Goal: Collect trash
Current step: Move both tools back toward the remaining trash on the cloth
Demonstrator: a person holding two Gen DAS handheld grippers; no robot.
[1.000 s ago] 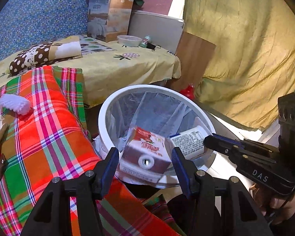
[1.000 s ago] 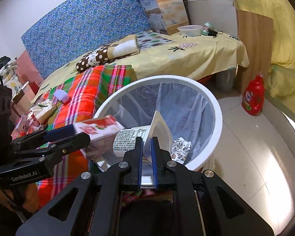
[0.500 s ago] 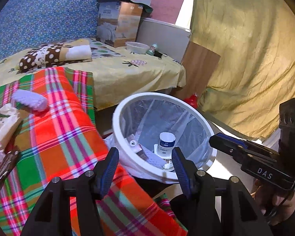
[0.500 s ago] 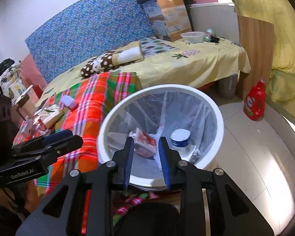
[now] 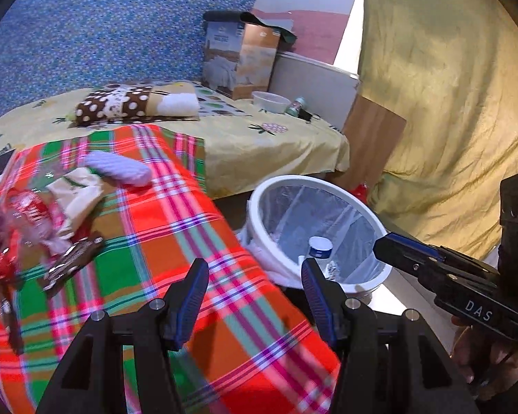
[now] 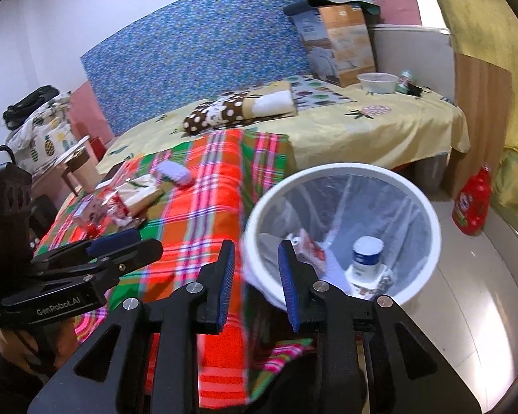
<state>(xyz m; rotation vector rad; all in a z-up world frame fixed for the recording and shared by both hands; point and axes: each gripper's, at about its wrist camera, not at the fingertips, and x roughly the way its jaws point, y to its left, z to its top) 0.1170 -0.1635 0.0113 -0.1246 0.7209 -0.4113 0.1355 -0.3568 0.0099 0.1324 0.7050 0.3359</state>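
Observation:
A white bin [image 5: 342, 189] with a clear liner stands beside the bed; in the right wrist view [image 6: 428, 207] it holds a red-and-white carton [image 6: 310, 246] and a white bottle [image 6: 366, 253]. My left gripper [image 5: 253, 288] is open and empty over the plaid blanket [image 5: 176, 227], left of the bin. My right gripper [image 6: 255, 276] is open and empty at the bin's near left rim. Wrappers and crumpled trash [image 5: 34, 220] lie on the blanket's left side, also in the right wrist view [image 6: 121, 203].
A lilac fuzzy item [image 5: 121, 169] lies on the blanket. A spotted pillow [image 5: 121, 103], a box [image 5: 238, 58] and a bowl [image 5: 267, 96] sit on the yellow bed. A red bottle [image 6: 473, 203] stands on the floor by a wooden panel [image 6: 480, 120].
Both grippers let the carton and bottle fall into the bin and opened. Both have swung left, away from the bin toward the blanket.

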